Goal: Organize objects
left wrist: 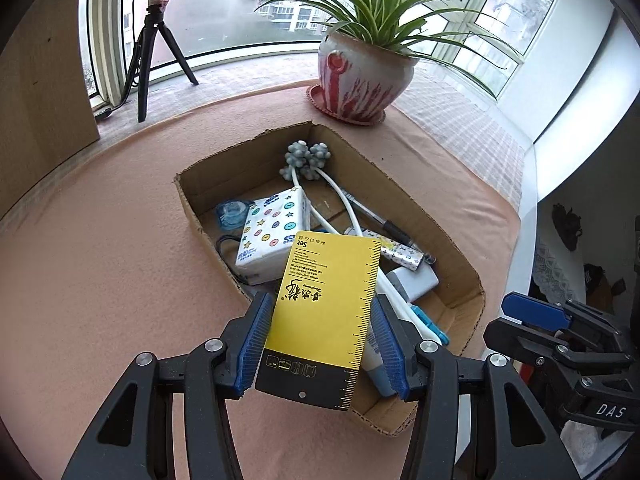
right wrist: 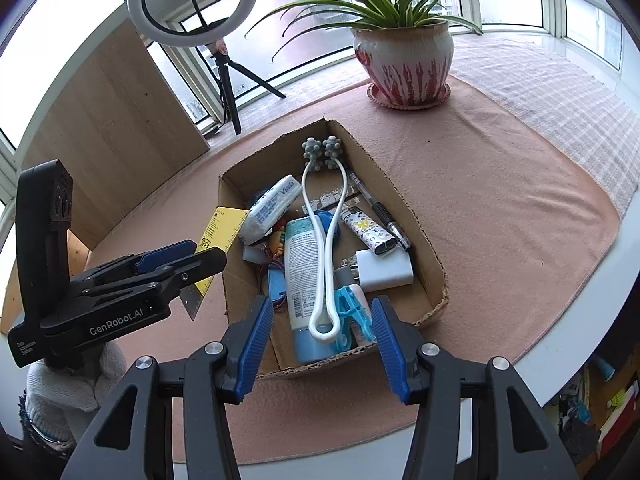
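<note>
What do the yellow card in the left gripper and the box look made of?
Yellow ruler card: seems to be thin stiff printed card or plastic with a matte face; it stays flat while clamped in the left gripper. Box: brown corrugated cardboard, with fluting visible along its rough cut rim.

- Your left gripper (left wrist: pixel 320 344) clamps a yellow and black ruler card (left wrist: pixel 324 312) between its blue pads (left wrist: pixel 252 344), above the near end of the cardboard box (left wrist: pixel 460 276).
- In the box you see a tissue pack (left wrist: pixel 272 236), a tape roll (left wrist: pixel 231 214), a white massage roller (left wrist: pixel 307 158), a pen (left wrist: pixel 380 220), a patterned lighter (left wrist: pixel 404 254) and a white charger (left wrist: pixel 416 282).
- A potted plant (left wrist: pixel 360 72) stands at the tabletop (left wrist: pixel 100 260) far edge.
- Your right gripper (left wrist: pixel 560 340) sits off the right edge.
</note>
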Available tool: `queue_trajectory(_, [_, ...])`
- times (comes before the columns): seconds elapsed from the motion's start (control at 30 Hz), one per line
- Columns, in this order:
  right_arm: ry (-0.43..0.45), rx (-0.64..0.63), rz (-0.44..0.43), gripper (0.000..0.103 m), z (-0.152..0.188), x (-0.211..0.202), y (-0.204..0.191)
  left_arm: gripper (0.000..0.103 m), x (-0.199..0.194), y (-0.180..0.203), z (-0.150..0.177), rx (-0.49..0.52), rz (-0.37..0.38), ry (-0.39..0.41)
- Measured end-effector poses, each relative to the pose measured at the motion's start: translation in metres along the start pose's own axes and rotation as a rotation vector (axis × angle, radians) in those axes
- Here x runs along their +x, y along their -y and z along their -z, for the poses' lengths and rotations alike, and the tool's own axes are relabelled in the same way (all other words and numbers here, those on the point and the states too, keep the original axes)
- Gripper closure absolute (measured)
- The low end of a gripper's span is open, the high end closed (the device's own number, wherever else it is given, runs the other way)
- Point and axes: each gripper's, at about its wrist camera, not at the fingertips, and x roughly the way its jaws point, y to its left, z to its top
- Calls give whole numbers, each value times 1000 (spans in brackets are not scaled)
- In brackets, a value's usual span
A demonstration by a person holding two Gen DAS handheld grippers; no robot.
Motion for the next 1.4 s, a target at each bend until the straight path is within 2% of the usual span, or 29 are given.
queue_trajectory(0.3, [6,19,14,55,-2,-5,19,47,13,20,-7,12,-5,-8])
queue_trajectory(0.33, [6,20,15,55,-2,-5,19,46,13,20,-7,10,-7,-9])
queue_trajectory(0.4, [5,19,15,55,-2,-5,20,38,12,21,-7,7,-11,-7])
queue_trajectory(0.67, [-2,15,11,54,-2,-5,19,36,1,13,-2,-5,-33,5])
queue_trajectory(1.03, [-9,-35,-13,53,-3,1,-10,36,-44,-24,18,-96,-83,63])
queue_trajectory(1.4, [-26,-136,-62,53,1,13,-70,33,-108,-75,57,-187,-177,134])
